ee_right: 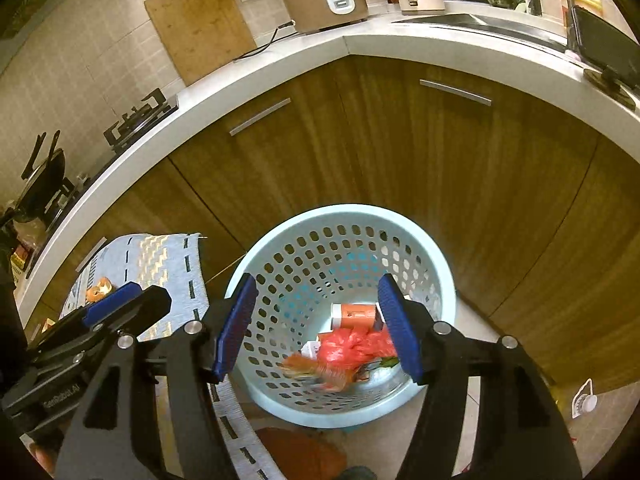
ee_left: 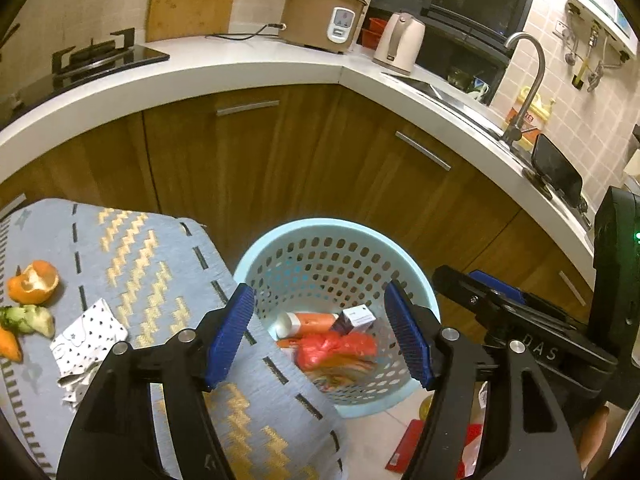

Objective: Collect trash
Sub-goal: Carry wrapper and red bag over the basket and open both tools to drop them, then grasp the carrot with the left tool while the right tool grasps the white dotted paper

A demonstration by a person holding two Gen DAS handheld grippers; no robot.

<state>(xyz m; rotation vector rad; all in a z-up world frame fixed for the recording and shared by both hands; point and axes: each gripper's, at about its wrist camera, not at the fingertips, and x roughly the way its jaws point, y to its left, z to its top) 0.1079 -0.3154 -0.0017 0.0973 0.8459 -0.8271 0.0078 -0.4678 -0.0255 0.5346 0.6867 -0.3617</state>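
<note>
Both tongs open, nothing between the pads: left gripper (ee_left: pixel 320 344) and right gripper (ee_right: pixel 318 326) hang side by side over the pale blue basket (ee_left: pixel 420 276), pointing down into it. Below them inside: red plastic bag (ee_left: pixel 336 350), orange tube (ee_left: pixel 308 322), small box (ee_left: pixel 358 316). Left of the left gripper, on the patterned cloth (ee_left: pixel 160 264), still uncollected: spotted paper (ee_left: pixel 88 334), orange peel (ee_left: pixel 34 282), veg scraps (ee_left: pixel 28 318). Risks: tongs bump each other swinging back, cloth snags and drags off, peel slips from pads, basket gets knocked over
</note>
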